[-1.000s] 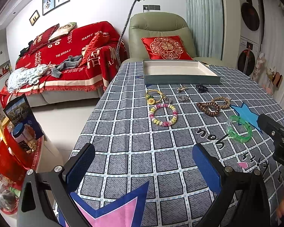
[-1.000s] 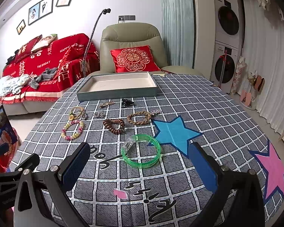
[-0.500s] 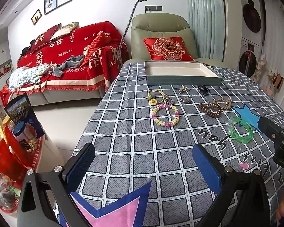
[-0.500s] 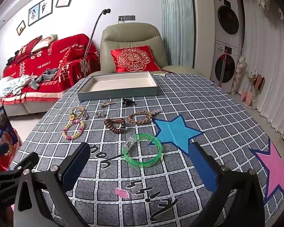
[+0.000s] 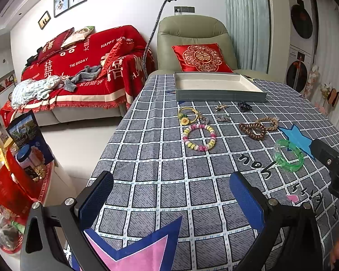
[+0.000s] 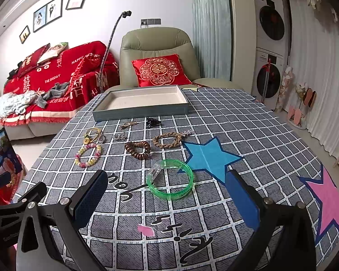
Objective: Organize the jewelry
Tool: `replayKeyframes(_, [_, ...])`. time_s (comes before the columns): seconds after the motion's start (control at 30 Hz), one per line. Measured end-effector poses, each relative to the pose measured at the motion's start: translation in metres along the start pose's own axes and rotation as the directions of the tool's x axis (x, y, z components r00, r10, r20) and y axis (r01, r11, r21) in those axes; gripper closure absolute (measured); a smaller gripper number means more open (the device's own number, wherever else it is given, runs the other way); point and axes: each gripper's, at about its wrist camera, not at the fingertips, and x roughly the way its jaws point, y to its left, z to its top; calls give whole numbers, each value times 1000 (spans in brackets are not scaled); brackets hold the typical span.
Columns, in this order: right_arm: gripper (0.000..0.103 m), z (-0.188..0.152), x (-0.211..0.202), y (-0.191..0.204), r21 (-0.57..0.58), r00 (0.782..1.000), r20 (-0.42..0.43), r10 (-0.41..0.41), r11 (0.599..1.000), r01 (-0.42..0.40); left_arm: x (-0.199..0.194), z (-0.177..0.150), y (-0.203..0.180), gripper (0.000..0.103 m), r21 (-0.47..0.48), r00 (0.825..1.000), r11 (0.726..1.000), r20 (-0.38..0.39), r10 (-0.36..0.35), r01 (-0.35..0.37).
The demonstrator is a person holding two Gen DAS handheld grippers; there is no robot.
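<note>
Left wrist: my left gripper (image 5: 169, 198) is spread wide, holding nothing; the beaded bracelet (image 5: 199, 136) lies well ahead on the checked tablecloth (image 5: 147, 169).

Right wrist: my right gripper (image 6: 167, 197) gapes; the green bangle (image 6: 171, 182) lies between its fingers, the tray (image 6: 140, 102) beyond.

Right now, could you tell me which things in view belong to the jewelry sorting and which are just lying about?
For the job: tray, green bangle, brown coil bracelet, braided bracelet, pastel bead bracelet, black hair claw.

Lying about: red cushion, armchair, sofa throw, washing machines.
</note>
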Motion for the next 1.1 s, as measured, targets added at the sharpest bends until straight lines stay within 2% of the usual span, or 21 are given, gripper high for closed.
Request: replayKeyframes(1.1, [0,0,-2,-1,4,1000,0,4,1000,-4,-2,-2,-3,0,6,1000,1000,5,0,0])
